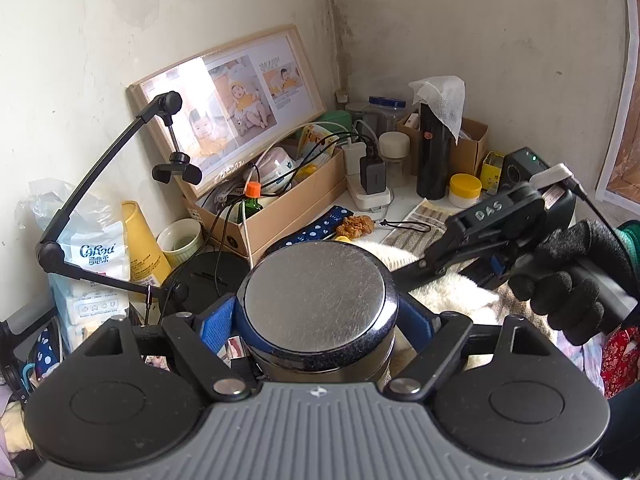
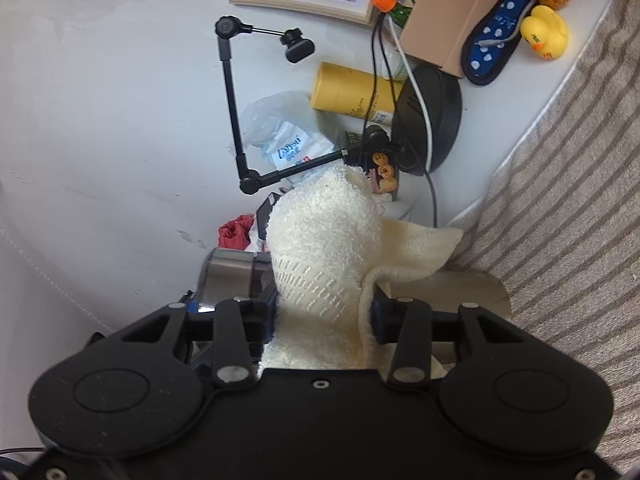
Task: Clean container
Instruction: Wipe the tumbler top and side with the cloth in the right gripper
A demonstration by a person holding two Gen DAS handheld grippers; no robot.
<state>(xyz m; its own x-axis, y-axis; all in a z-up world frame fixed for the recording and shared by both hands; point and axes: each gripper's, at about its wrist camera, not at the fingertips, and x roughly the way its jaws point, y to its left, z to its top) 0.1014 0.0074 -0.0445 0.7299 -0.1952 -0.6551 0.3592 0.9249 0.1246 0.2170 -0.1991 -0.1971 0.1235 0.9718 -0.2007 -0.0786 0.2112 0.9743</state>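
A cluttered corner desk (image 1: pixel 404 204) against a stained wall frames the job, with a picture frame (image 1: pixel 224 108) propped behind a cardboard box (image 1: pixel 288 208) of cables. At the front, the left gripper (image 1: pixel 316 320) is clamped around a steel container (image 1: pixel 316 300), holding it with its flat, scratched metal end facing up, above the striped cloth covering the desk's near edge. The right gripper (image 1: pixel 430 266), held by a gloved hand (image 1: pixel 576 276), reaches in from the right with its jaws pinched on a folded cream towel (image 2: pixel 324 248); in the right wrist view the towel bulges forward out of the jaws beside the container's steel wall (image 2: pixel 228 276), though whether cloth and metal are touching cannot be told. A yellow rubber duck (image 2: pixel 544 32) sits farther back. The wiping appears to be in its early or middle stage: both tools are in place, but the metal shows no clear sign of how much has been cleaned, and the sides and top likely remain to be rubbed.
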